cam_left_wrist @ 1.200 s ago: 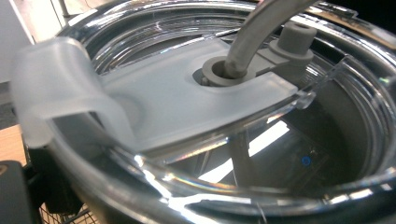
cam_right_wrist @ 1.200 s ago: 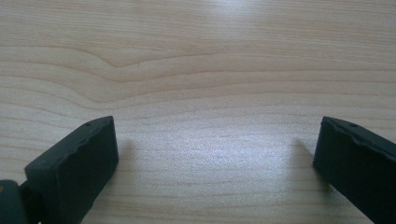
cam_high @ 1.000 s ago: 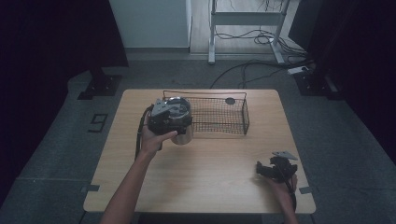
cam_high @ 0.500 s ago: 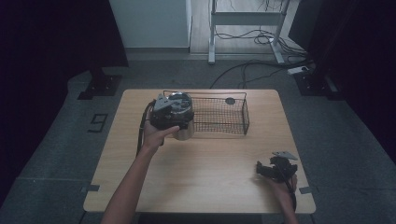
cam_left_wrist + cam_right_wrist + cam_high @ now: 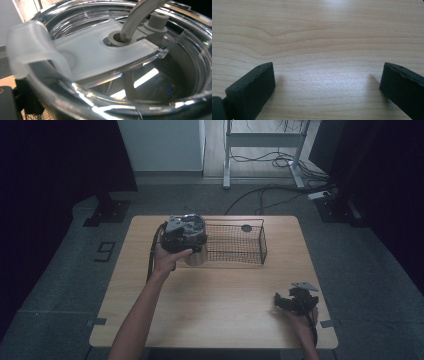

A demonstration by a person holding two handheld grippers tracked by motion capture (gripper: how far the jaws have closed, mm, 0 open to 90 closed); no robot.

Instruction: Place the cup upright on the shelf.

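Note:
A steel tumbler [image 5: 196,256] with a clear lid [image 5: 105,55] and a grey straw [image 5: 140,17] hangs at the near left corner of the black wire basket [image 5: 262,245]. My left gripper [image 5: 184,233] sits on top of it, shut on its rim. In the left gripper view the lid is very close, and one black jaw shows at the lower left. My right gripper [image 5: 294,301] rests low over the table's near right corner. In the right gripper view my right gripper [image 5: 328,68] stands open, with bare wood between its jaws.
The wire basket stands at the back middle of the wooden table [image 5: 225,320], with a small black round thing [image 5: 246,227] in its far right part. A cable [image 5: 150,260] trails from the left gripper. Dark floor surrounds the table, and a stand with cables [image 5: 265,160] is beyond it.
My left gripper and the tumbler have shifted slightly away from the person and to the right, toward the basket's left end. The right gripper has stayed put.

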